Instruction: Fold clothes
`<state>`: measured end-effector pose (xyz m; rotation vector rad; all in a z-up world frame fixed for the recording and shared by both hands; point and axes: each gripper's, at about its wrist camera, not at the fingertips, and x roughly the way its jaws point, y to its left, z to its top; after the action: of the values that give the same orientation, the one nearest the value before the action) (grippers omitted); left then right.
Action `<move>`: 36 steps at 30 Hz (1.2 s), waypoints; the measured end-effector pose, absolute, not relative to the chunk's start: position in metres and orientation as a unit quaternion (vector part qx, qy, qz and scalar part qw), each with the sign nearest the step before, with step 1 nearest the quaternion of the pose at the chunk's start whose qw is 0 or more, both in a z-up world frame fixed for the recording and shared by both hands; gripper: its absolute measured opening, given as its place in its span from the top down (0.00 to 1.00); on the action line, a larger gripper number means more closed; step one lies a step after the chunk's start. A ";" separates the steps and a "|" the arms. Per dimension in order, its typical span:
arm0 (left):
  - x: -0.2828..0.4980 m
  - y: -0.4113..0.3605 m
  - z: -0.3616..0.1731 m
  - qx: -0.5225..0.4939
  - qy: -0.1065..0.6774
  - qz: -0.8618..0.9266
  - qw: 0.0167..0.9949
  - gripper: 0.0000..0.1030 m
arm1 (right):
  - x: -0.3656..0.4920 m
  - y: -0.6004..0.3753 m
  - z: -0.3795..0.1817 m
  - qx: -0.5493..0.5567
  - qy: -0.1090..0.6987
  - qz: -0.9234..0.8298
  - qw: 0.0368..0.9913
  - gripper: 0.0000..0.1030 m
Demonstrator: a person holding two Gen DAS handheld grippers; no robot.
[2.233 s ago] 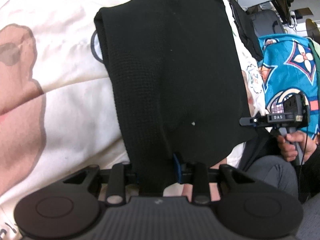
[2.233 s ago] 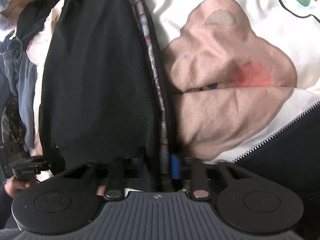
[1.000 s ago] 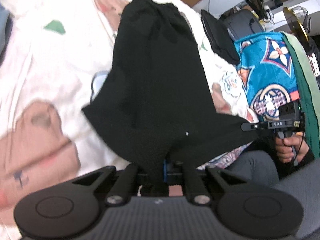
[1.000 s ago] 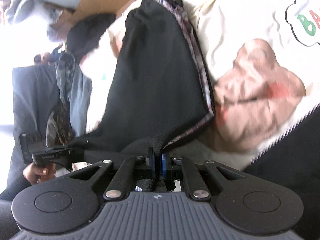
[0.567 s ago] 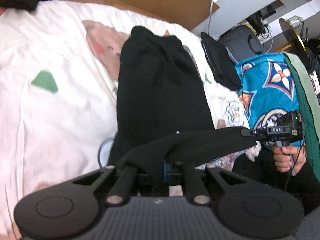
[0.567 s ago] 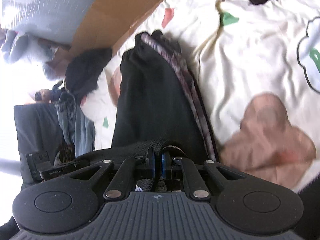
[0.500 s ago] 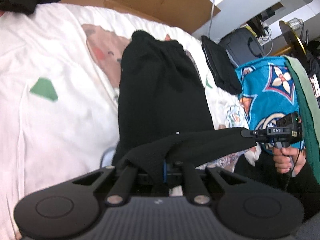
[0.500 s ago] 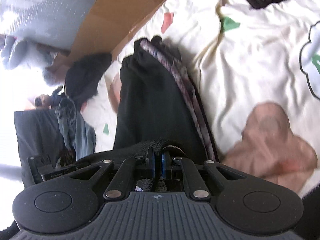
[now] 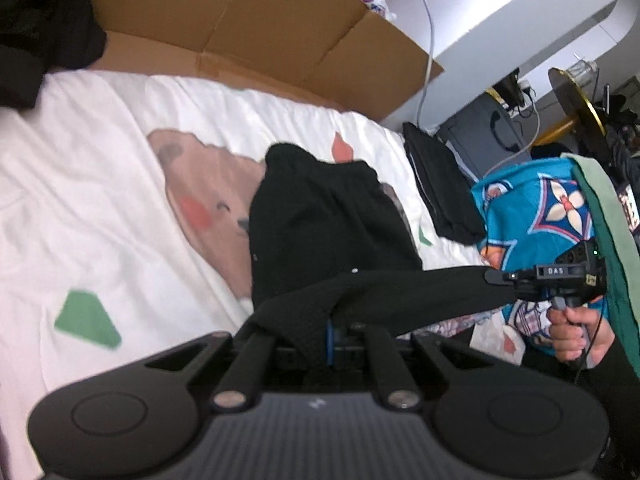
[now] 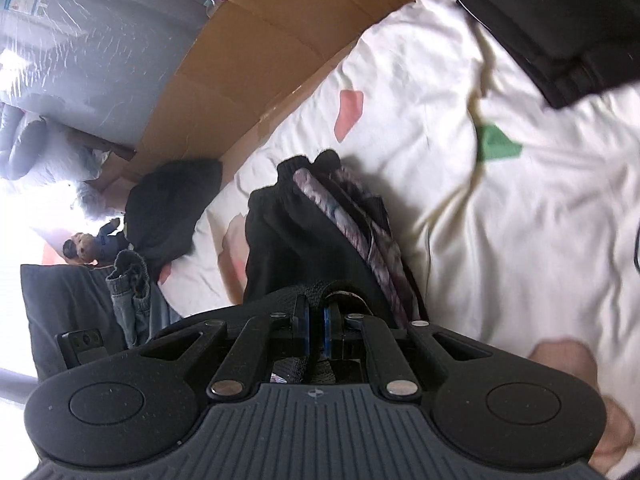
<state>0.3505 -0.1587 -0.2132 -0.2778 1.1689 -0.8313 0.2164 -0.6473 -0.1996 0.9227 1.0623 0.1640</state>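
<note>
A white bedsheet [image 9: 100, 208] printed with pink bear faces and green shapes covers the working surface; flattened cardboard [image 9: 240, 28] stands along its far edge. On the sheet lies a black garment [image 9: 320, 232], apparently trousers, with its gathered waistband at the far end and its long axis running from the cardboard toward the cameras. The near end is lifted off the sheet and stretched as a taut horizontal band between the two grippers.

Left wrist view: the left gripper [image 9: 326, 336] has its fingers drawn together, clamped on one corner of the lifted black edge. Only this view shows the right gripper [image 9: 492, 278] from outside, its tip biting the opposite end of the band, with a person's hand [image 9: 576, 332] wrapped around its handle. Also seen only here are a turquoise patterned cloth [image 9: 536, 208] with a green edge at right, a folded dark garment [image 9: 440, 184] on the sheet's far right part, a white wall with a hanging cable [image 9: 428, 32], and a round gold-rimmed table [image 9: 576, 100].

Right wrist view: the right gripper [image 10: 316, 330] shows its blue pads pressed close on black fabric. Only this view reveals a mottled purplish stripe [image 10: 360, 232] running along the garment's right side. It also shows a grey plastic-wrapped bundle [image 10: 92, 40] beyond the cardboard, a black heap [image 10: 172, 200] at the sheet's edge, blue jeans [image 10: 132, 296] at left, and a black item [image 10: 560, 20] at upper right.
</note>
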 end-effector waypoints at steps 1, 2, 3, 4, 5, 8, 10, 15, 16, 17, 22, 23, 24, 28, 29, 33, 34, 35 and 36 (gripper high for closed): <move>0.355 -0.159 -0.216 -0.127 0.535 -0.379 0.745 0.95 | 0.222 -0.647 -0.202 0.420 0.490 0.073 0.760 0.95; 0.359 -0.160 -0.219 -0.128 0.536 -0.377 0.744 0.95 | 0.227 -0.647 -0.205 0.418 0.493 0.069 0.760 0.95; 0.362 -0.160 -0.223 -0.129 0.538 -0.376 0.743 0.95 | 0.232 -0.646 -0.209 0.417 0.495 0.066 0.760 0.95; 0.366 -0.161 -0.226 -0.129 0.541 -0.374 0.742 0.95 | 0.238 -0.645 -0.212 0.415 0.497 0.063 0.759 0.95; 0.369 -0.162 -0.229 -0.129 0.543 -0.373 0.741 0.95 | 0.242 -0.645 -0.214 0.414 0.499 0.060 0.759 0.95; 0.379 -0.162 -0.233 -0.133 0.544 -0.370 0.742 0.95 | 0.255 -0.643 -0.218 0.412 0.500 0.056 0.759 0.95; 0.386 -0.160 -0.234 -0.139 0.542 -0.368 0.743 0.95 | 0.262 -0.642 -0.219 0.412 0.500 0.053 0.760 0.95; 0.401 -0.158 -0.236 -0.146 0.534 -0.367 0.747 0.95 | 0.282 -0.638 -0.214 0.401 0.496 0.050 0.769 0.95; 0.405 -0.158 -0.238 -0.149 0.534 -0.365 0.748 0.95 | 0.285 -0.638 -0.215 0.400 0.495 0.047 0.770 0.95; 0.408 -0.158 -0.242 -0.152 0.534 -0.363 0.748 0.95 | 0.289 -0.638 -0.218 0.397 0.495 0.044 0.771 0.95; 0.419 -0.165 -0.270 -0.169 0.555 -0.339 0.741 0.94 | 0.297 -0.636 -0.241 0.391 0.510 0.020 0.766 0.94; 0.420 -0.165 -0.276 -0.177 0.562 -0.331 0.738 0.93 | 0.296 -0.636 -0.246 0.396 0.513 0.018 0.761 0.94; 0.419 -0.165 -0.281 -0.188 0.568 -0.322 0.734 0.91 | 0.295 -0.636 -0.250 0.401 0.516 0.017 0.757 0.91; 0.412 -0.160 -0.287 -0.208 0.567 -0.319 0.730 0.81 | 0.287 -0.638 -0.253 0.412 0.513 0.031 0.752 0.63; 0.410 -0.158 -0.288 -0.206 0.568 -0.321 0.729 0.79 | 0.284 -0.638 -0.252 0.411 0.512 0.037 0.753 0.55; 0.404 -0.155 -0.290 -0.201 0.573 -0.322 0.726 0.73 | 0.278 -0.635 -0.254 0.410 0.514 0.046 0.752 0.55; 0.403 -0.155 -0.290 -0.201 0.573 -0.321 0.727 0.73 | 0.278 -0.634 -0.256 0.410 0.515 0.046 0.751 0.55; 0.402 -0.155 -0.290 -0.200 0.572 -0.322 0.728 0.72 | 0.277 -0.633 -0.258 0.410 0.517 0.047 0.750 0.55; 0.403 -0.155 -0.288 -0.197 0.571 -0.322 0.729 0.72 | 0.278 -0.630 -0.259 0.408 0.519 0.048 0.750 0.55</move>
<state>0.4026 -0.1550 -0.2881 -0.4342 1.2570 -0.7100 0.2779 -0.6303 -0.2590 0.8912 1.1332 0.1043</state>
